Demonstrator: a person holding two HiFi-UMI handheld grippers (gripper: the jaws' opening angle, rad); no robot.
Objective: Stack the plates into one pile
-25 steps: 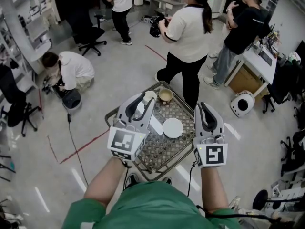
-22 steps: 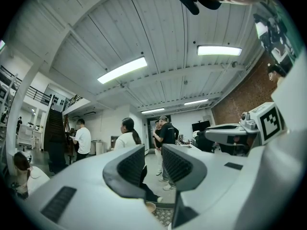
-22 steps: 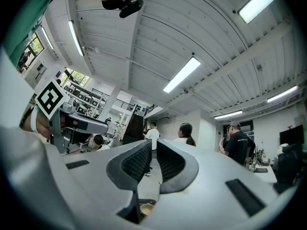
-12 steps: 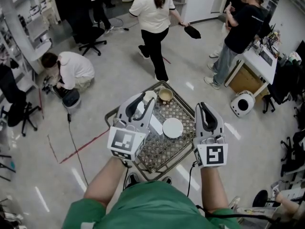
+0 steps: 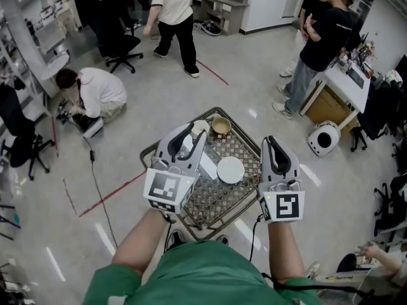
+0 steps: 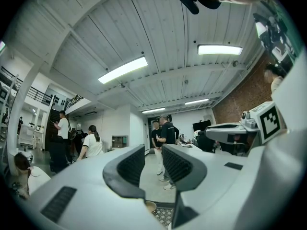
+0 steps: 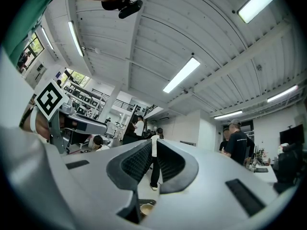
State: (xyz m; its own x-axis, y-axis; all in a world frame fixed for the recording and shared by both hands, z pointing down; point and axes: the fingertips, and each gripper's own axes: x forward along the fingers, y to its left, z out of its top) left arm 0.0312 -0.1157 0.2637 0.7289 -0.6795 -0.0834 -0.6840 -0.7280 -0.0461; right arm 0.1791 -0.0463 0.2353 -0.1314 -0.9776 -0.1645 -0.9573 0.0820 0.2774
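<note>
Two hand-held grippers are held out level over a small metal-framed table (image 5: 216, 202) with a patterned top. In the head view, the left hand-held gripper (image 5: 189, 135) hangs over the table's left half and the right hand-held gripper (image 5: 273, 143) over its right edge. A round white plate (image 5: 230, 170) lies alone near the middle of the table, between the two grippers and touched by neither. A tan bowl (image 5: 221, 127) stands at the far end, with a smaller white dish (image 5: 201, 127) just beside it, partly hidden by the left gripper. A flat white rectangular piece (image 5: 208, 166) lies next to the plate. A person (image 5: 95, 91) crouches on the floor well off to the left.

In the left gripper view, the left hand-held gripper (image 6: 153, 159) has its jaws spread a little. Only floor and standing people show through the gap. The bowl's rim (image 6: 150, 206) peeks out below.

In the right gripper view, the right hand-held gripper (image 7: 152, 152) has its jaws drawn nearly together, with a thin slit left and nothing pinched. The bowl (image 7: 144, 209) shows beneath them.
</note>
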